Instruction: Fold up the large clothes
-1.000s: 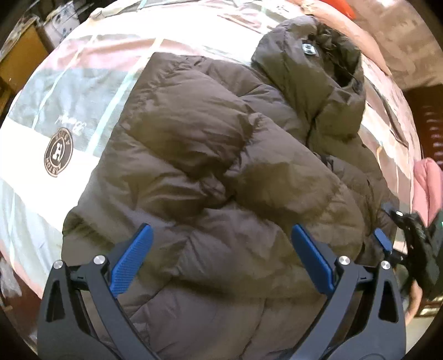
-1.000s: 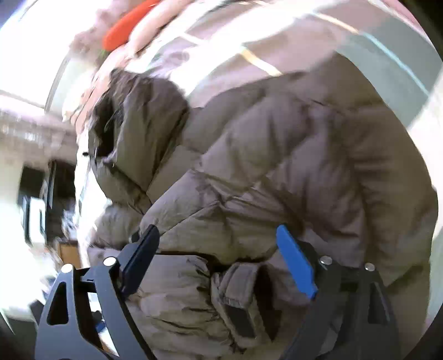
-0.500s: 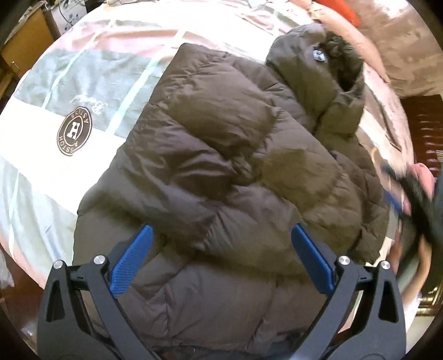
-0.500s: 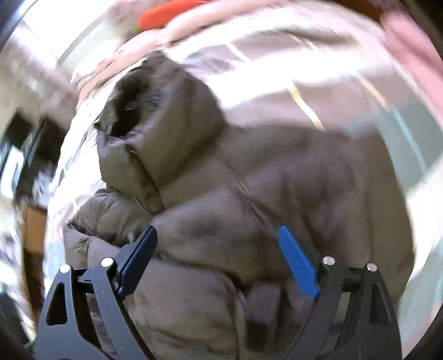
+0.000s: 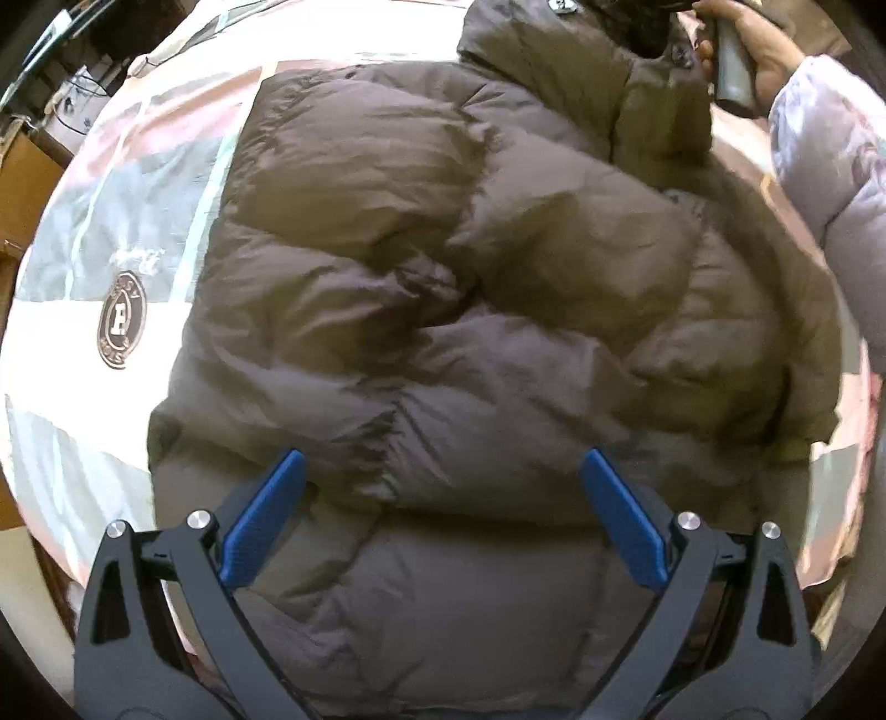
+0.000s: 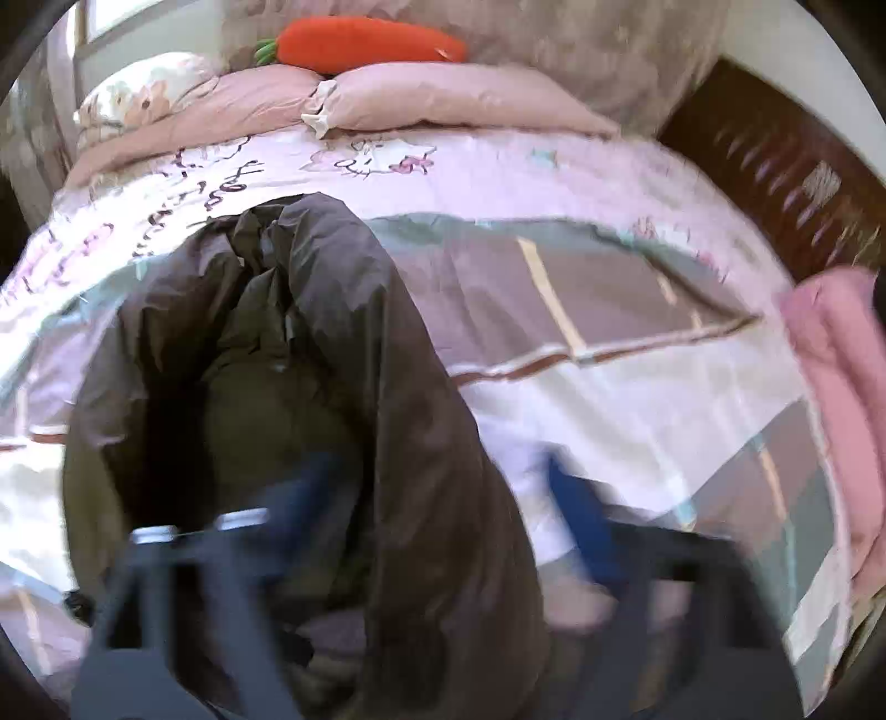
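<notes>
One brown puffer jacket (image 5: 470, 332) on the bed, with one hood (image 6: 310, 332); one patchwork bedspread (image 5: 138, 183) carrying one round brown logo (image 5: 120, 320); two grippers, left gripper (image 5: 440, 515) and right gripper (image 6: 443, 498), each with two blue-padded fingers, so four pads counted, the right pair blurred; one orange carrot-shaped cushion (image 6: 360, 47); two pink pillows (image 6: 443, 102) counted at the headboard; one folded pink item (image 6: 847, 387) at the bed edge; one bare hand (image 5: 742, 39) in view.
</notes>
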{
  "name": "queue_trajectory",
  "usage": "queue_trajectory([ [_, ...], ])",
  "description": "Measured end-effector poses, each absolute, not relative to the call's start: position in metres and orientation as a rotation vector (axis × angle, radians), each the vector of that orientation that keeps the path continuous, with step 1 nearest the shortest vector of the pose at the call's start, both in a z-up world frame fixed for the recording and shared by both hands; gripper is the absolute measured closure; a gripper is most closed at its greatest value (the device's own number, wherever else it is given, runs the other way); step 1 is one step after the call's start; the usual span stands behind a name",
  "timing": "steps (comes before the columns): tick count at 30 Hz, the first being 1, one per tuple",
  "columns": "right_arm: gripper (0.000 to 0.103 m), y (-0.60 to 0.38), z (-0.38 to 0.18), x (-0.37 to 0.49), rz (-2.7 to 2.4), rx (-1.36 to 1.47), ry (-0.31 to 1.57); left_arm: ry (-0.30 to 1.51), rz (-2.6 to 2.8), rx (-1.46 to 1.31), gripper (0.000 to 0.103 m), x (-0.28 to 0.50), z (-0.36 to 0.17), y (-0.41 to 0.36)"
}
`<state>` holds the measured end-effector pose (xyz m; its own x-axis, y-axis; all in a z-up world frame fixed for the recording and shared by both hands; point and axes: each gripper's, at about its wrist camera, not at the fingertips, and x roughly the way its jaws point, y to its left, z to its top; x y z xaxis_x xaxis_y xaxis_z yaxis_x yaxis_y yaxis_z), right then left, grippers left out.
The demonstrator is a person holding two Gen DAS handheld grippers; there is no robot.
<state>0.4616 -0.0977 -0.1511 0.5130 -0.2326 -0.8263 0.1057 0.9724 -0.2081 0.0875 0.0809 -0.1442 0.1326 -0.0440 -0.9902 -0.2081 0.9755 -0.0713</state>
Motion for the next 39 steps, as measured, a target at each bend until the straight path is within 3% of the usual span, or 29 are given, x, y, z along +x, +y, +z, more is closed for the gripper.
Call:
queue_trajectory([
  [2, 0.098, -0.099, -0.147, 0.452, -0.164, -0.119, 0.973, 1.451, 0.147, -0.255, 0.002, 0.087, -0.148, 0.091],
  [9, 0.099, -0.136, -0.052, 0.312, 0.151, 0.032, 0.617, 1.376, 0.231, -0.398, 0.002, 0.084, -0.133, 0.118],
  [13, 0.097, -0.218, -0.033, 0.214, 0.288, 0.193, 0.592, 1.343, 0.262, -0.465, 0.002, 0.076, -0.127, 0.126],
  [15, 0.073, -0.261, -0.054, 0.189, 0.245, 0.193, 0.725, 1.326, 0.263, -0.496, 0.002, 0.073, -0.123, 0.129],
  [16, 0.033, -0.282, -0.07, 0.175, 0.122, 0.152, 0.813, 1.32, 0.264, -0.498, 0.002, 0.072, -0.122, 0.128],
  [17, 0.014, -0.291, -0.078, 0.164, 0.054, 0.137, 0.837, 1.314, 0.265, -0.496, 0.002, 0.072, -0.12, 0.127],
  [22, 0.012, -0.298, -0.098, 0.128, 0.082, 0.177, 1.008, 1.302, 0.288, -0.516, 0.002, 0.077, -0.114, 0.124],
  [27, 0.011, -0.243, -0.103, 0.125, 0.436, 0.557, 1.056, 1.248, 0.357, -0.61, 0.002, 0.078, -0.11, 0.136],
  [31, 0.011, -0.186, -0.109, 0.158, 0.48, 0.717, 1.17, 1.248, 0.389, -0.595, 0.002, 0.081, -0.115, 0.137],
  [34, 0.01, -0.16, -0.112, 0.197, 0.401, 1.004, 1.268, 1.272, 0.388, -0.568, 0.002, 0.084, -0.122, 0.139],
  [39, 0.002, -0.148, -0.136, 0.251, 0.036, 1.063, 1.326, 1.275, 0.403, -0.595, 0.002, 0.086, -0.127, 0.151],
])
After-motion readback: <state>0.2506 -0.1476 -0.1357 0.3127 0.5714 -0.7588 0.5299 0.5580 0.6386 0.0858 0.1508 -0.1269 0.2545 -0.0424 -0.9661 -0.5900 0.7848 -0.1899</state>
